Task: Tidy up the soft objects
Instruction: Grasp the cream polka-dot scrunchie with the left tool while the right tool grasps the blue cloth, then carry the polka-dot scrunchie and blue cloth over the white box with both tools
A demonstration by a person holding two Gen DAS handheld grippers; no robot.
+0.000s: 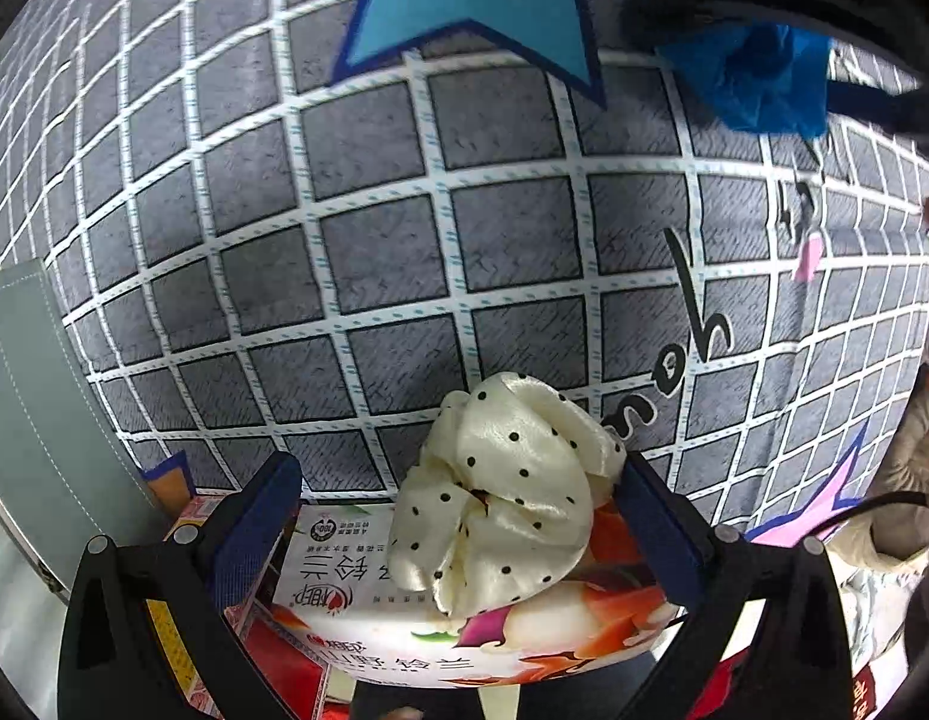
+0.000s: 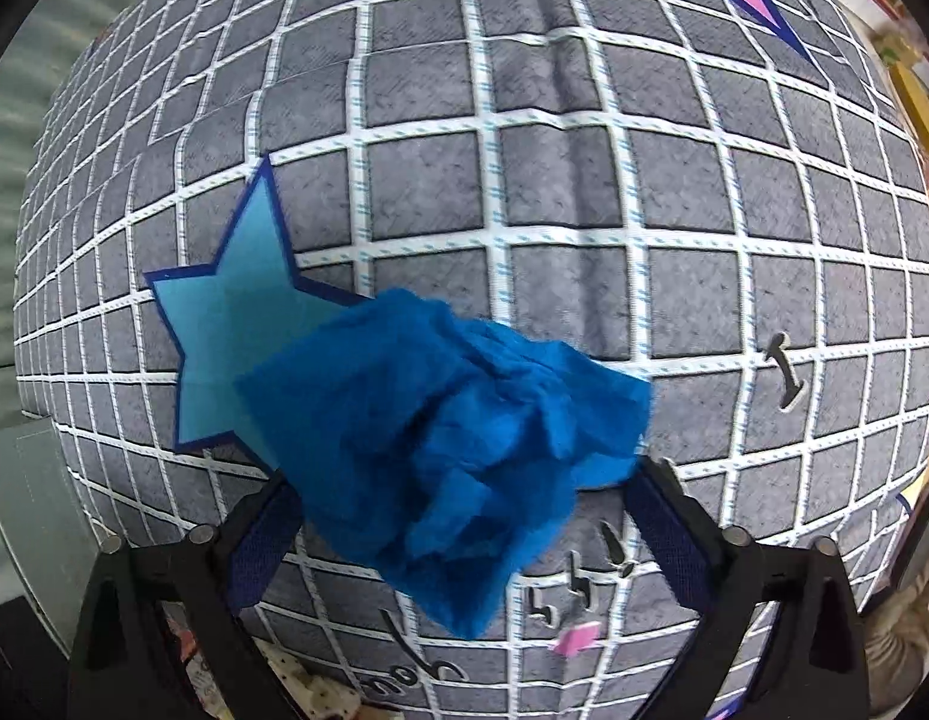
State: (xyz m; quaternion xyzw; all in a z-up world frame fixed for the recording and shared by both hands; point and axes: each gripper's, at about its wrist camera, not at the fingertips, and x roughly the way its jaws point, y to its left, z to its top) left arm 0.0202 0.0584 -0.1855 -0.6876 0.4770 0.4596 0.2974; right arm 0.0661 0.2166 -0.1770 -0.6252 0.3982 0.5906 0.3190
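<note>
Soft things: two. One cream scrunchie with black dots (image 1: 500,492) and one crumpled blue cloth (image 2: 452,456).
Cream scrunchie: it sits on top of a printed carton (image 1: 524,630), between the two fingers of the left hand-held gripper (image 1: 458,516). It touches the finger on the right side of the picture; the other finger stands apart from it.
Left hand-held gripper: its two fingers are spread wide, one on each side of the scrunchie, not squeezing it.
Blue cloth: it bunches up between the two fingers of the right hand-held gripper (image 2: 464,510), above the grid cloth.
Right hand-held gripper: its fingers look spread wide with the cloth lying across the gap. I cannot tell if they pinch it.
Cover on the worktop: one grey cloth with white grid lines (image 1: 404,252) and some black letters.
Stars on the cover: one blue star (image 2: 236,348) beside the blue cloth, and one pink star (image 1: 812,510) near the edge.
Carton: one, white with red and pink fruit pictures.
</note>
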